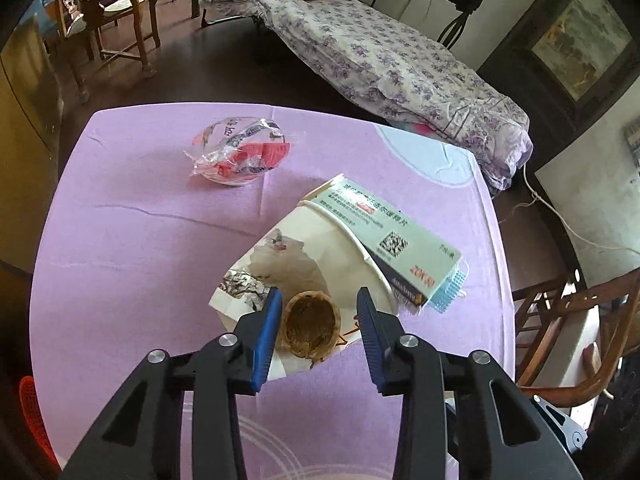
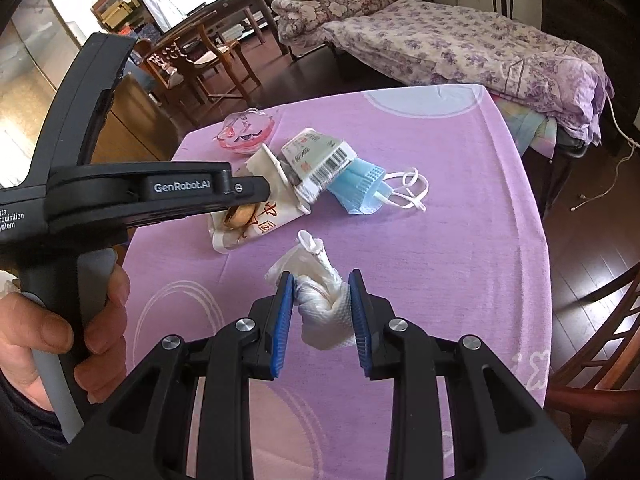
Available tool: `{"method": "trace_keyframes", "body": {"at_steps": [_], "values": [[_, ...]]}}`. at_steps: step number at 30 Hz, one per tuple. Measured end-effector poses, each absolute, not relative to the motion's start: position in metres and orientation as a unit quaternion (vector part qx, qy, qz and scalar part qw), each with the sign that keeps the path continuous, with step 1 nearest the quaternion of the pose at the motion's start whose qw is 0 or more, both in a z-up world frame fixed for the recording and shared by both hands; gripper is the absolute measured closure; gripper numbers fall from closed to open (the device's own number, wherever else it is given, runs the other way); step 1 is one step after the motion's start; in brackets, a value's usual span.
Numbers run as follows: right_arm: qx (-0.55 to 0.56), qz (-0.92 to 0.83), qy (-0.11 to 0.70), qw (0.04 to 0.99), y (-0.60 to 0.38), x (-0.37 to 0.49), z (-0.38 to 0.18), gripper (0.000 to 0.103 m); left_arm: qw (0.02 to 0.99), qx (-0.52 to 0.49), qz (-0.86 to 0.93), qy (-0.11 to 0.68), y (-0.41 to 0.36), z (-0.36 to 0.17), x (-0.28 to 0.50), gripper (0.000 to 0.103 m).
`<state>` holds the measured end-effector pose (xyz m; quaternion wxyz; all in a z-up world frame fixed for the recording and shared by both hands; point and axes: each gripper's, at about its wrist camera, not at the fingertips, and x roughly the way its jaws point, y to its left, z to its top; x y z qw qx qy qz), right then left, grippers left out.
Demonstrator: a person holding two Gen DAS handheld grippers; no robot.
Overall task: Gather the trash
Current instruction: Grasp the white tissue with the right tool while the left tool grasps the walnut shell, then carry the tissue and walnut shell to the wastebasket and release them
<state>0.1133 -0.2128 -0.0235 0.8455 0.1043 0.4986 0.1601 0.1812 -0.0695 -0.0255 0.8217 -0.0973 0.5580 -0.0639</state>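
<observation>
On the purple tablecloth [image 1: 120,240] lies trash. My left gripper [image 1: 318,330] is open around a brown walnut shell half [image 1: 310,330] that rests on a flattened paper cup [image 1: 320,248]. A pale green medicine box [image 1: 384,236] and a blue face mask [image 1: 450,290] lie just beyond. A crumpled clear plastic wrapper [image 1: 238,150] lies farther off. My right gripper [image 2: 322,310] is closed on a crumpled white tissue [image 2: 324,304], just above the cloth. The right wrist view also shows the box [image 2: 318,160], mask [image 2: 360,190], cup [image 2: 256,208] and wrapper [image 2: 246,130].
A bed with a floral quilt [image 1: 400,68] stands beyond the table. Wooden chairs stand at the far left [image 1: 104,12] and close on the right [image 1: 580,320]. A red basket [image 1: 34,412] shows at the table's lower left edge. My hand holds the left gripper's handle [image 2: 80,280].
</observation>
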Motion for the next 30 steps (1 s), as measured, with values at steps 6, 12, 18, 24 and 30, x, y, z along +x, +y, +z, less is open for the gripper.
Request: {"method": "trace_keyframes", "body": {"at_steps": [6, 12, 18, 24, 30], "values": [[0.104, 0.16, 0.499, 0.846, -0.212, 0.113, -0.024, 0.073, 0.82, -0.065, -0.069, 0.564, -0.078, -0.025, 0.172, 0.064], [0.104, 0.155, 0.499, 0.846, -0.213, 0.113, -0.023, 0.073, 0.817, -0.049, -0.092, 0.567, -0.08, -0.026, 0.155, 0.074], [0.1, 0.15, 0.501, 0.847, -0.217, 0.112, -0.023, 0.072, 0.826, -0.059, -0.099, 0.552, -0.07, -0.013, 0.133, 0.074], [0.085, 0.16, 0.503, 0.845, -0.208, 0.108, -0.024, 0.072, 0.827, -0.046, -0.083, 0.554, -0.053, -0.019, 0.099, 0.074], [0.064, 0.175, 0.507, 0.842, -0.194, 0.102, -0.027, 0.072, 0.824, -0.055, -0.059, 0.561, -0.026, -0.032, 0.077, 0.074]]}}
